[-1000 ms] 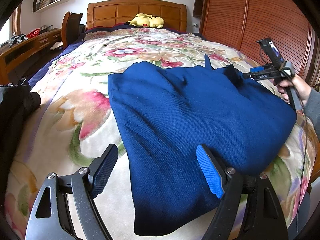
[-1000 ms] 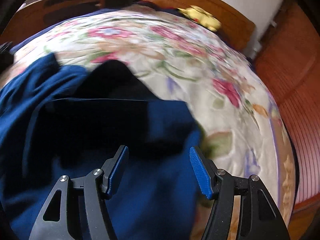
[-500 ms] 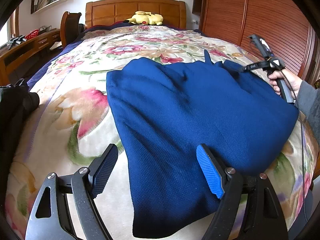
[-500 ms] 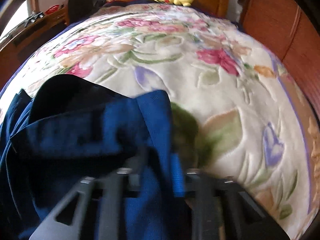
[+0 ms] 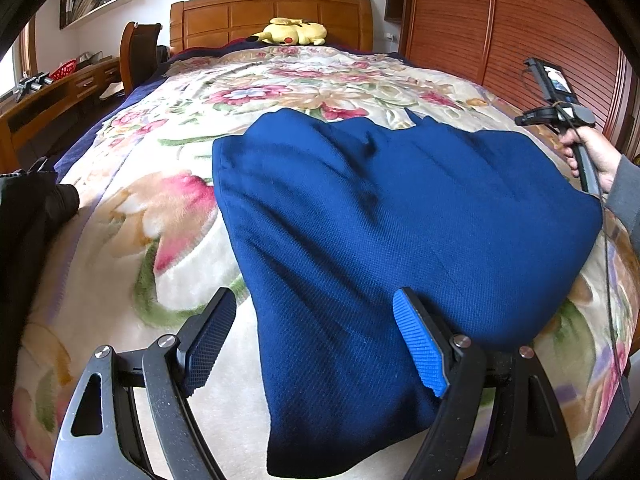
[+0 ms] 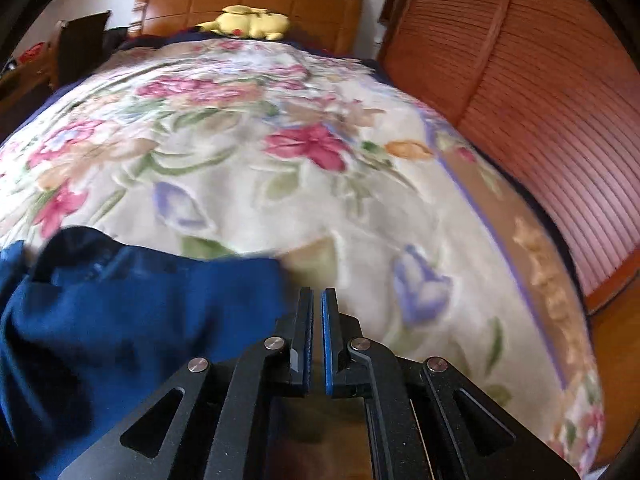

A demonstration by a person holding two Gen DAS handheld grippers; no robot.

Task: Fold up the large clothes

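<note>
A large dark blue knit garment (image 5: 380,232) lies folded on the floral bedspread (image 5: 160,216). My left gripper (image 5: 316,344) is open and empty, hovering over the garment's near edge. In the left wrist view the right gripper (image 5: 560,116) is held in a hand at the garment's far right corner, lifted clear of the cloth. In the right wrist view my right gripper (image 6: 317,304) is shut with nothing between its pads, just right of the garment's corner (image 6: 160,304) and above the bedspread (image 6: 320,200).
A yellow plush toy (image 5: 294,32) lies by the wooden headboard (image 5: 272,12). Wooden slatted wardrobe doors (image 5: 500,32) run along the right side. A desk (image 5: 48,100) and chair (image 5: 140,52) stand left. Dark clothing (image 5: 28,216) lies at the bed's left edge.
My right gripper has closed from open, lifted and swung right off the garment's corner. The left gripper stays open in place. The garment has settled flatter.
</note>
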